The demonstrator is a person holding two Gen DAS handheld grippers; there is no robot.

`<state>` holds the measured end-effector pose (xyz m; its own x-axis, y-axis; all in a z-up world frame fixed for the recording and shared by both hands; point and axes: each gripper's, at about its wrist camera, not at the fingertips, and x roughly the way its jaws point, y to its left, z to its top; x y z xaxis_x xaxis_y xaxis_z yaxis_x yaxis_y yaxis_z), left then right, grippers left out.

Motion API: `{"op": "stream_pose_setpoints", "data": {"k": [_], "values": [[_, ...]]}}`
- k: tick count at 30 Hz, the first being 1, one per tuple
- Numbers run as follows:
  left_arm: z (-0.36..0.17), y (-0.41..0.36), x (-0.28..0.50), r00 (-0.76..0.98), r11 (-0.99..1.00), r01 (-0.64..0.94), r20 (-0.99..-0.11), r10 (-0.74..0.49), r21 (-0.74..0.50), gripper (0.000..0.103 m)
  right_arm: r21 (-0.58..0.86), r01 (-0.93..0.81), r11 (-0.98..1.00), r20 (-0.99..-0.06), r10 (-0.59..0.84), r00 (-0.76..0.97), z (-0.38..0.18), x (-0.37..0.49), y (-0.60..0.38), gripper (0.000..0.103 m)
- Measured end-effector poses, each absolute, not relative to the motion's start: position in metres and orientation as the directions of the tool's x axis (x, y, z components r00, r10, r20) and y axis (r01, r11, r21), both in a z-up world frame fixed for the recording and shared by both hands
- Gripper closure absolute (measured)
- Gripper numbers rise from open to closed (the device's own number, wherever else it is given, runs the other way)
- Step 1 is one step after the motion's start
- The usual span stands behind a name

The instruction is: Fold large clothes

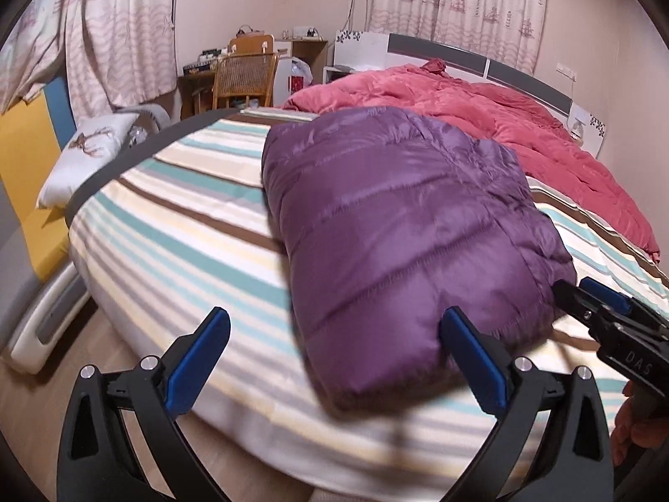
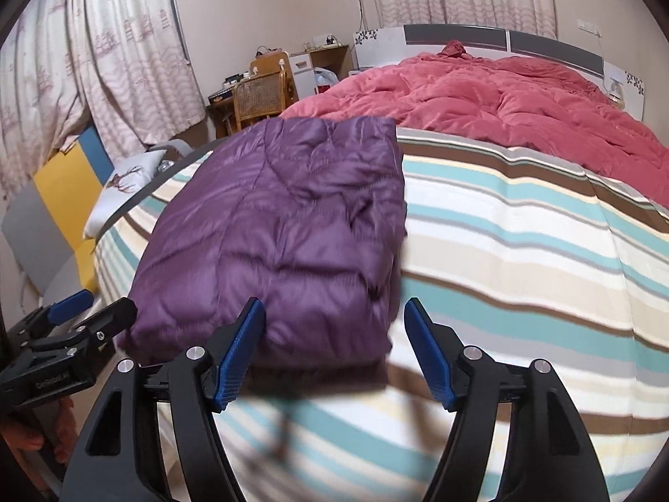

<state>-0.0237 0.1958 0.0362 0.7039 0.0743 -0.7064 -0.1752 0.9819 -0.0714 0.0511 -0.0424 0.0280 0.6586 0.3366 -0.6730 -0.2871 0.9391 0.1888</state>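
A purple quilted down jacket [image 1: 401,230] lies folded into a thick rectangle on the striped bed sheet [image 1: 175,234]; it also shows in the right wrist view [image 2: 276,234]. My left gripper [image 1: 334,334] is open and empty, just short of the jacket's near edge. My right gripper [image 2: 334,326] is open and empty, at the jacket's near right corner. The right gripper also shows at the right edge of the left wrist view [image 1: 585,297], and the left gripper at the left edge of the right wrist view [image 2: 96,309].
A red duvet [image 2: 501,96] is bunched at the head of the bed by the headboard [image 2: 501,35]. A pillow [image 1: 83,154] and a yellow-blue mat [image 1: 29,175] lie left of the bed. A wicker chair [image 1: 244,79] and desk stand beyond. Curtains hang behind.
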Motion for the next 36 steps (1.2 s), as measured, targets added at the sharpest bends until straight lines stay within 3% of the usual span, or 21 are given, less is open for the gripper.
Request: {"op": "stream_pose_setpoints", "data": {"k": [4, 8, 10, 13, 17, 36], "values": [[0.032, 0.191, -0.039, 0.687, 0.983, -0.172, -0.723, 0.076, -0.06, 0.002, 0.192, -0.292, 0.937, -0.677, 0.342, 0.651, 0.023, 0.035, -0.044, 0.025], [0.031, 0.186, -0.055, 0.67, 0.98, -0.197, -0.731, 0.13, -0.006, 0.002, 0.175, -0.316, 0.932, -0.675, 0.348, 0.65, 0.022, 0.018, -0.041, 0.024], [0.033, 0.189, -0.063, 0.679, 0.98, -0.197, -0.725, 0.116, -0.028, 0.002, 0.164, -0.327, 0.93, -0.672, 0.349, 0.654, 0.022, 0.01, -0.04, 0.024], [0.035, 0.193, -0.074, 0.684, 0.974, -0.217, -0.723, 0.1, -0.071, 0.002, 0.153, -0.327, 0.933, -0.65, 0.344, 0.677, 0.026, -0.002, -0.04, 0.014], [0.042, 0.196, -0.086, 0.699, 0.961, -0.276, -0.691, 0.185, -0.022, 0.002, 0.113, -0.325, 0.939, -0.618, 0.323, 0.717, 0.033, -0.016, -0.038, 0.01], [0.058, 0.183, -0.094, 0.753, 0.973, -0.23, -0.635, 0.172, -0.01, 0.002, 0.108, -0.296, 0.949, -0.588, 0.301, 0.751, 0.042, -0.022, -0.044, 0.009]]}}
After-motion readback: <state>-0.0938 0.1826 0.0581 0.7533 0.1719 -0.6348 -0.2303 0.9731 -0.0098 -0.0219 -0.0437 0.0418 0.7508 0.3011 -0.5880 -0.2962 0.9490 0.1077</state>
